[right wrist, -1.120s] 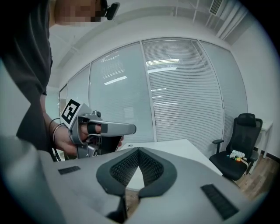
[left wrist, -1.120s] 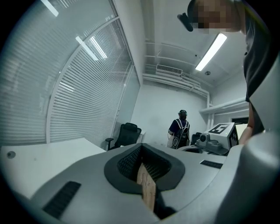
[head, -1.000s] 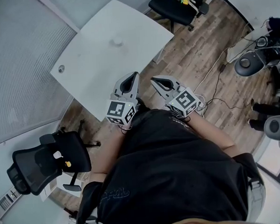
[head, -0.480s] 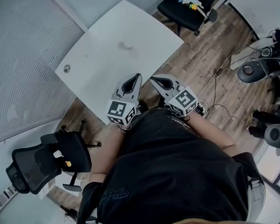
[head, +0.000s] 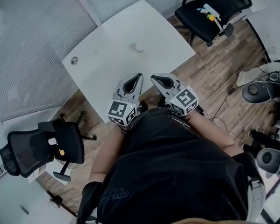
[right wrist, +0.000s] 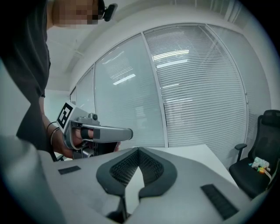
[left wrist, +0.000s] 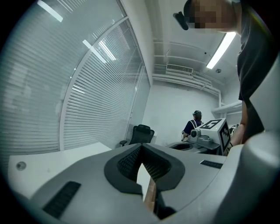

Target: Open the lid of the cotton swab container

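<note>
A small pale round container [head: 137,47] stands on the white table [head: 109,68], far ahead of both grippers; its lid is too small to make out. My left gripper [head: 137,75] is shut and empty, held level over the table's near edge. My right gripper [head: 152,77] is beside it, also shut and empty. In the left gripper view the jaws [left wrist: 141,147] meet at the tips, with the right gripper [left wrist: 210,133] to the side. The right gripper view shows shut jaws [right wrist: 138,149], the left gripper [right wrist: 94,131] and the tabletop [right wrist: 192,153] beyond. The container shows in neither gripper view.
A cable grommet [head: 73,60] sits near the table's left corner. A black office chair [head: 39,147] stands at the left, another [head: 209,12] with coloured items at the top right. Chair bases [head: 263,91] and cables lie on the wooden floor at the right. A slatted glass wall [head: 29,49] runs behind the table.
The table and container have slid right and a little down in the head view as the person moves and turns. Both grippers stay shut, side by side.
</note>
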